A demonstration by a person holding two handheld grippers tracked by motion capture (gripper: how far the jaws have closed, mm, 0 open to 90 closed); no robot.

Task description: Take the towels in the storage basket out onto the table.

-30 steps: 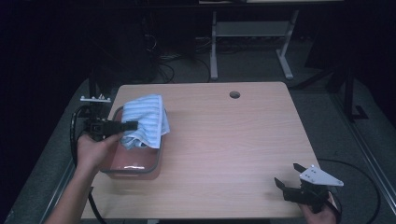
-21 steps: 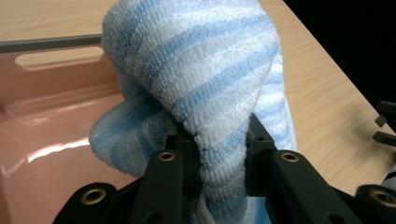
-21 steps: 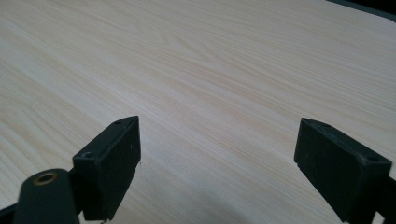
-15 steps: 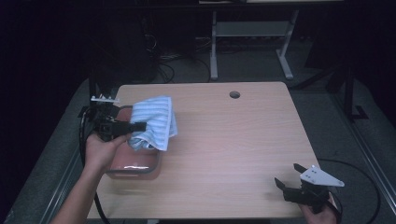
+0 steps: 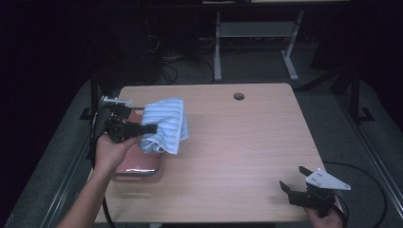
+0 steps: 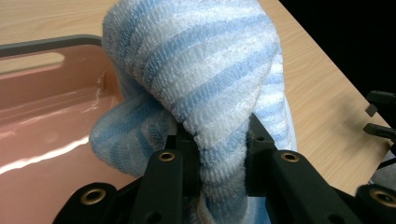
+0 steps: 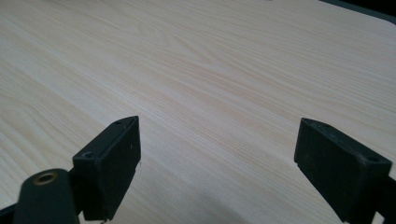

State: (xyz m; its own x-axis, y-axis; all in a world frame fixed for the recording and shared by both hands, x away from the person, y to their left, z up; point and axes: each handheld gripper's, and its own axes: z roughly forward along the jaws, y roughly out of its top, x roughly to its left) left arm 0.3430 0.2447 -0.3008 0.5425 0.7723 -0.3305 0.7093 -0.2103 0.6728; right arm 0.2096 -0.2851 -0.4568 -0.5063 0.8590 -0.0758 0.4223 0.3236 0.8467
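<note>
A blue and white striped towel (image 5: 166, 124) hangs bunched from my left gripper (image 5: 148, 128), lifted above the right edge of a pink tray (image 5: 140, 164) at the table's left side. In the left gripper view the towel (image 6: 205, 88) is pinched between the two black jaws of the left gripper (image 6: 217, 149) and drapes over them, with the pink tray (image 6: 42, 121) below and to the left. My right gripper (image 5: 292, 182) rests low near the table's front right corner, open. Its jaws stand wide apart over bare wood, the right gripper (image 7: 217, 154) holding nothing.
The wooden table (image 5: 247, 142) has a round cable hole (image 5: 238, 96) near its far edge. A metal desk frame (image 5: 256, 42) and cables lie on the dark floor behind. The right gripper (image 6: 380, 116) appears far off at the right of the left gripper view.
My left gripper has lifted the towel and carried it away from the person and slightly right over the tray's edge. The right gripper has stayed in place.
</note>
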